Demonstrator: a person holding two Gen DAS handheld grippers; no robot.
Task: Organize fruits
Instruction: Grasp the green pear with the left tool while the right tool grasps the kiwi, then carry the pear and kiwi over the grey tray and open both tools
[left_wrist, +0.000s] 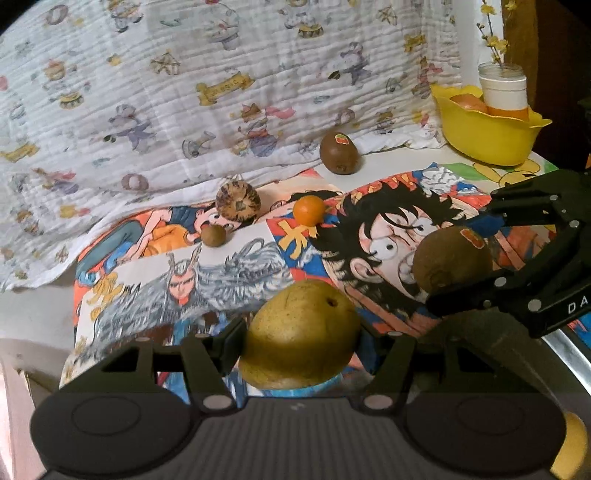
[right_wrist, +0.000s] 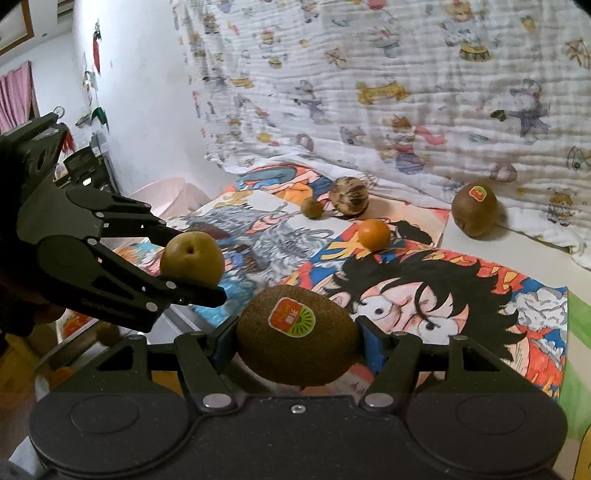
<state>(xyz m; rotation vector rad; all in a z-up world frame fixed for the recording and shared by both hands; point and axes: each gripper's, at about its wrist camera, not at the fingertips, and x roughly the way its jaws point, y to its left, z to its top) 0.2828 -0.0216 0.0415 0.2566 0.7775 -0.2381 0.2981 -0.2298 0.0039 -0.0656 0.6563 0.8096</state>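
My left gripper (left_wrist: 301, 338) is shut on a yellow-green pear (left_wrist: 301, 332), held above the cartoon-print mat (left_wrist: 236, 266). My right gripper (right_wrist: 297, 339) is shut on a brown kiwi (right_wrist: 295, 341) with a sticker. The right gripper and its kiwi (left_wrist: 452, 260) show at the right of the left wrist view; the left gripper and pear (right_wrist: 192, 258) show at the left of the right wrist view. On the mat farther back lie a second kiwi (left_wrist: 339, 153), a small orange (left_wrist: 309, 210), a mottled round fruit (left_wrist: 238, 203) and a small brown fruit (left_wrist: 213, 235).
A yellow bowl (left_wrist: 487, 136) holding oranges and a white cup (left_wrist: 504, 90) stands at the back right. A patterned white cloth (left_wrist: 184, 92) hangs behind the mat. A metal edge (left_wrist: 572, 354) lies at the lower right.
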